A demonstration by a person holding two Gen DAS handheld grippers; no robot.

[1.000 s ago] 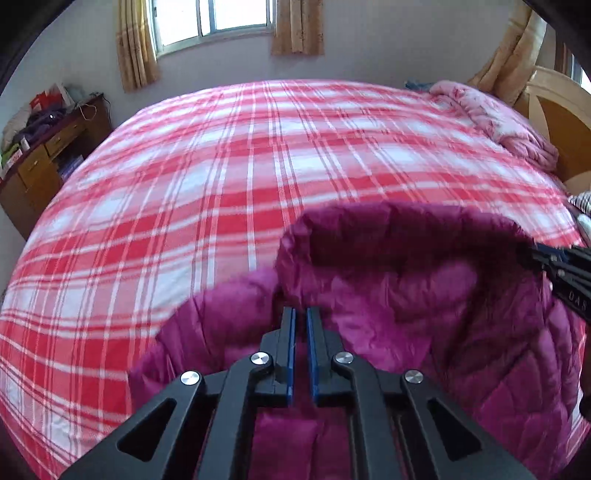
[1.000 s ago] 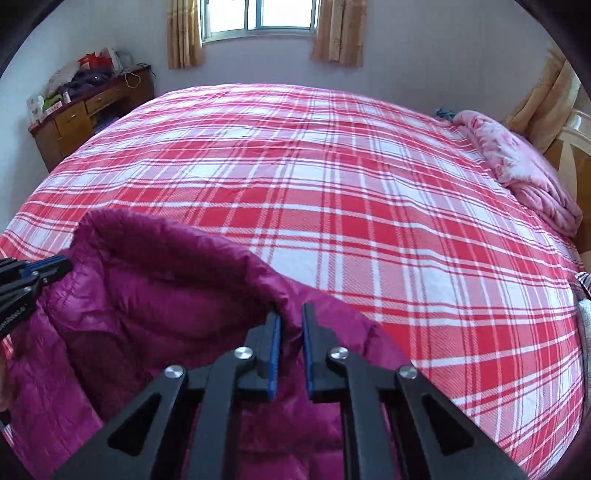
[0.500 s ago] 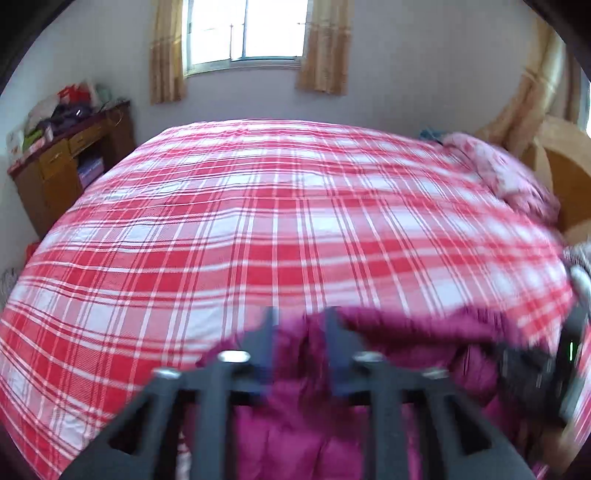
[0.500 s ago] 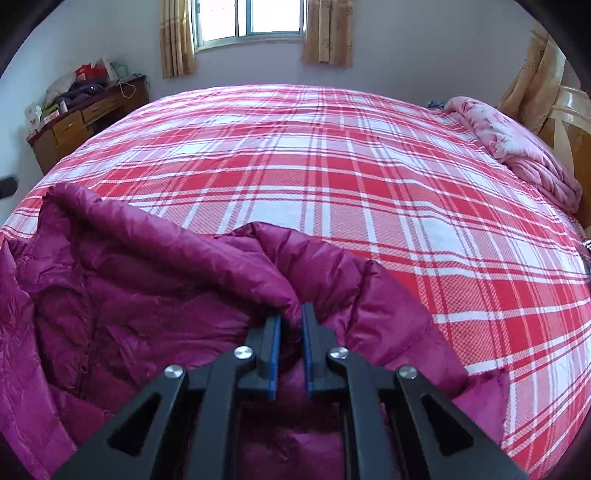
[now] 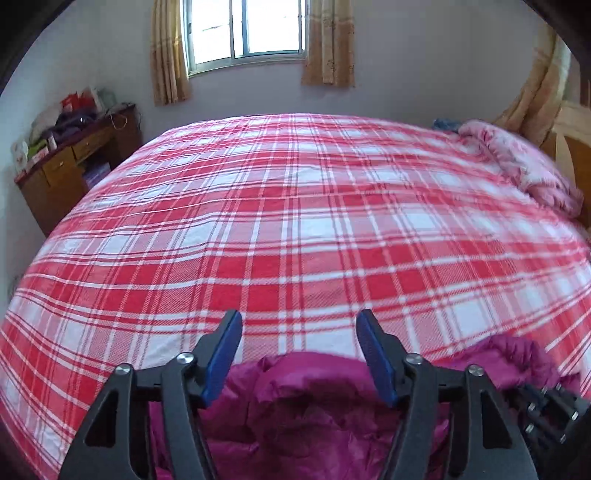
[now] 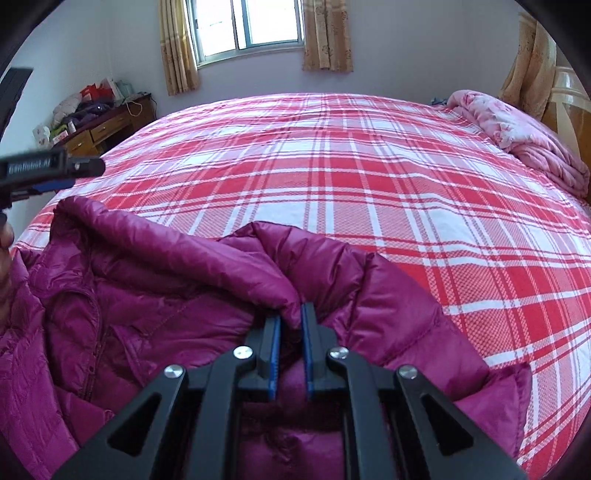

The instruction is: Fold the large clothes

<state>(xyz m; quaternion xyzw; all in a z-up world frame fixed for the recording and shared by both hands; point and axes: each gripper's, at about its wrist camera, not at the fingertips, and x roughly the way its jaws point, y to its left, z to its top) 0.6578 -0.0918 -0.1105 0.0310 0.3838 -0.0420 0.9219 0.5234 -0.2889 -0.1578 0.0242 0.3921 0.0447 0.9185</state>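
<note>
Your left hand-held gripper (image 5: 299, 349) has its blue-padded jaws standing well apart and opening at this moment; nothing is pinched between them, and the magenta quilted jacket (image 5: 306, 406) lies just below and behind the tips, its edge showing in the gap while the pads themselves are clear of the fabric. Your right hand-held gripper (image 6: 290, 321) is closed on a fold of the same jacket (image 6: 155, 295), the puffy cloth bunched up between the two blue pads and spilling out above them. The jacket rests on the near edge of the bed (image 6: 369, 184), which is covered with a red and white plaid sheet, and it spreads to the left of the right gripper with a zipper line visible in that view. Only the right wrist view shows how much of the jacket there is and how it is ridged up toward the clamp; it also shows your left gripper from the side at the left edge, raised above the jacket and apart from it. Only the left wrist view shows the open jaws head-on, with the right gripper's black body low in the corner at the right. Both views show a pink quilt (image 5: 517, 166) heaped at the far right of the bed, a wooden desk (image 6: 103, 125) with clutter at the left wall, and a curtained window (image 5: 245, 29).
</note>
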